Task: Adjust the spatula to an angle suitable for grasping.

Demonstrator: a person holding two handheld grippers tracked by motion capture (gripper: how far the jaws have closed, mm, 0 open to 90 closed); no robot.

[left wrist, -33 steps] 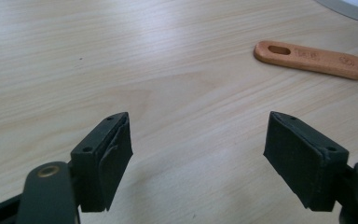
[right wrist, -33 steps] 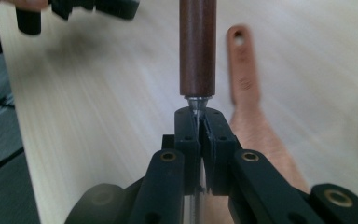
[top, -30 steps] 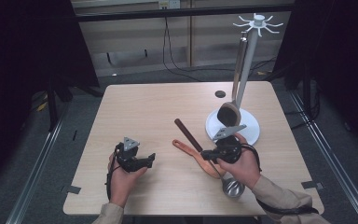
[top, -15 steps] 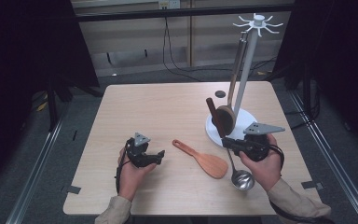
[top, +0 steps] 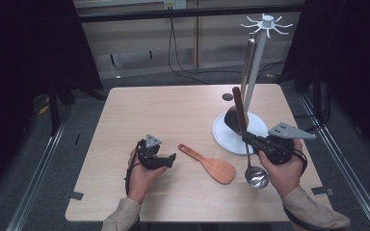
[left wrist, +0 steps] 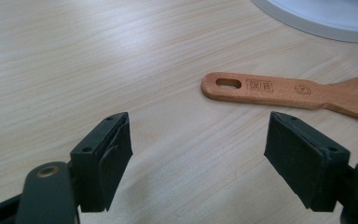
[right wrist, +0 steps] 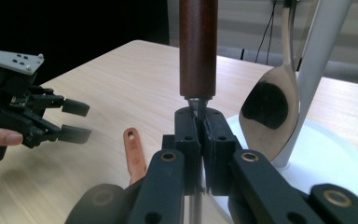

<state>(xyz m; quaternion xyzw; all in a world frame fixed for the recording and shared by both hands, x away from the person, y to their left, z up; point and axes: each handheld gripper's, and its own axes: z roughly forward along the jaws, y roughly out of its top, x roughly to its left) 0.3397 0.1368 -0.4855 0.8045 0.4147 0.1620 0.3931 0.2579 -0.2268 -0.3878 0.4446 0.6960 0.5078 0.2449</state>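
My right gripper [top: 248, 140] [right wrist: 201, 122] is shut on the thin metal shaft of a ladle [top: 257, 177]. The ladle's dark brown handle [right wrist: 198, 46] points up in front of the stand, and its steel bowl rests near the table's front edge. A wooden spatula [top: 208, 163] [left wrist: 265, 87] lies flat mid-table, its holed handle end towards my left gripper [top: 171, 160] [left wrist: 200, 137]. That gripper is open just above the wood, nothing between its fingers, a short way left of the spatula handle. A large steel spoon [right wrist: 270, 112] hangs from the stand.
A white utensil stand [top: 256, 62] with a round white base [top: 224, 137] and hooks on top stands at the right, close behind my right gripper. A small dark round spot [top: 227, 96] lies on the table behind the base. Dark curtains and cables surround the table.
My right gripper has carried the ladle from over the spatula to the right and swung its handle upright beside the stand. The left gripper has shifted slightly towards the spatula.
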